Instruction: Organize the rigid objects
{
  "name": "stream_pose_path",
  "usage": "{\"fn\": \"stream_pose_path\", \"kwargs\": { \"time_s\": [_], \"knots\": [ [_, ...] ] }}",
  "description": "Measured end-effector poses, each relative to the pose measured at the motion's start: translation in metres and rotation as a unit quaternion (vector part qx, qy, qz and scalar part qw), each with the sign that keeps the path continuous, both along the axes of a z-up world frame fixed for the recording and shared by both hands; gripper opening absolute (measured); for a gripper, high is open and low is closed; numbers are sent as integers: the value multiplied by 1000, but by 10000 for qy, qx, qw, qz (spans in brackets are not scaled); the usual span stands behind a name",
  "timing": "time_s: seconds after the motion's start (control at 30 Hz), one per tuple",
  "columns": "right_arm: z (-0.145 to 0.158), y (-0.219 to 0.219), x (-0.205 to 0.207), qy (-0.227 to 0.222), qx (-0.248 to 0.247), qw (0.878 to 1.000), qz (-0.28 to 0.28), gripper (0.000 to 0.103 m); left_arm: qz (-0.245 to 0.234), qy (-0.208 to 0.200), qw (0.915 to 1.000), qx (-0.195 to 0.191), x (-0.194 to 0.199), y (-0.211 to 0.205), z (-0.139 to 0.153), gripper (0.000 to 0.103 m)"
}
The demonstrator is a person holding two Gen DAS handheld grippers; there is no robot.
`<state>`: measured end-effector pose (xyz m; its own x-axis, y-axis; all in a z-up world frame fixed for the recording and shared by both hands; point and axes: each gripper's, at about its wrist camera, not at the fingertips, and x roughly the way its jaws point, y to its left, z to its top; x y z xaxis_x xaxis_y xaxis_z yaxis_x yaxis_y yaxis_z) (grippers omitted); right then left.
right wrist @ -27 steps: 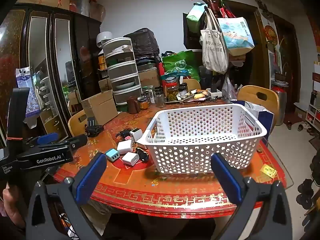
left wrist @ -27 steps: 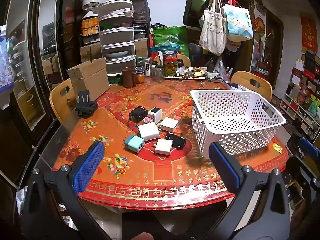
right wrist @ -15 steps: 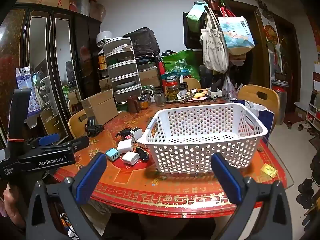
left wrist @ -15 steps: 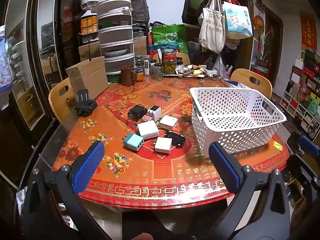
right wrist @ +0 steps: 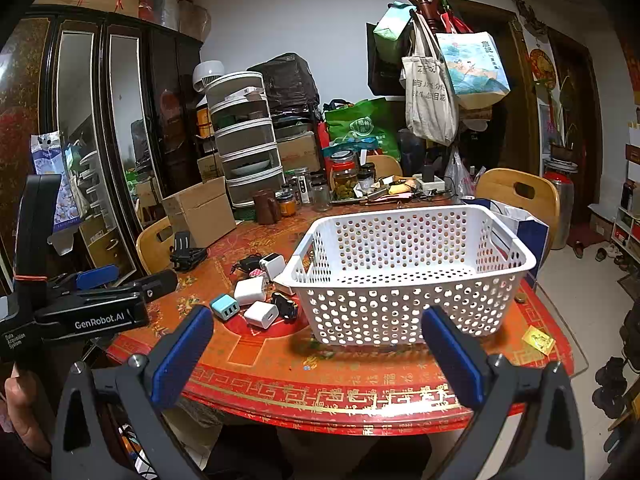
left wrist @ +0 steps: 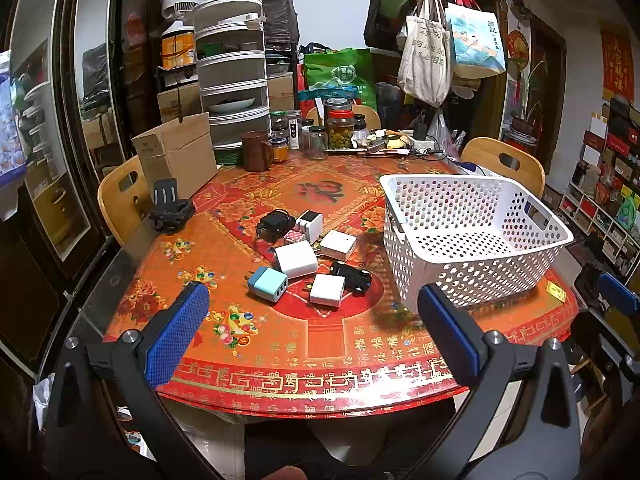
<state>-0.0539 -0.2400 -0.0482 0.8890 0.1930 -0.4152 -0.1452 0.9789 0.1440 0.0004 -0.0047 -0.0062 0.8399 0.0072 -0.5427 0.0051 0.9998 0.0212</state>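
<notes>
Several chargers lie in a cluster on the red round table (left wrist: 320, 344): a teal one (left wrist: 267, 283), white ones (left wrist: 296, 258) (left wrist: 327, 289) (left wrist: 338, 245), a black one (left wrist: 352, 274) and a black adapter with cable (left wrist: 273, 222). An empty white perforated basket (left wrist: 472, 236) stands to their right; it also shows in the right wrist view (right wrist: 404, 276). My left gripper (left wrist: 312, 332) is open and empty, held above the table's near edge before the chargers. My right gripper (right wrist: 316, 356) is open and empty, before the basket.
A cardboard box (left wrist: 176, 156), a black clip stand (left wrist: 170, 208), a brown mug (left wrist: 256, 151), jars (left wrist: 340, 128) and stacked drawers (left wrist: 232, 72) crowd the table's far side. Wooden chairs (left wrist: 120, 200) (left wrist: 504, 160) stand around it. A small yellow card (right wrist: 538, 340) lies at the right.
Both grippers have barely shifted; the left wrist view has tilted slightly. Nothing was taken hold of or moved on the table.
</notes>
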Motion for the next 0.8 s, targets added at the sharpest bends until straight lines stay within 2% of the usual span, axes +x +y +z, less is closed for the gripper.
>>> {"fn": "stream_pose_path", "kwargs": {
  "time_s": [0.8],
  "knots": [
    [-1, 0, 2, 15, 9, 10000, -1, 103, -4, 9, 10000, -6, 1, 0, -2, 103]
  ]
}}
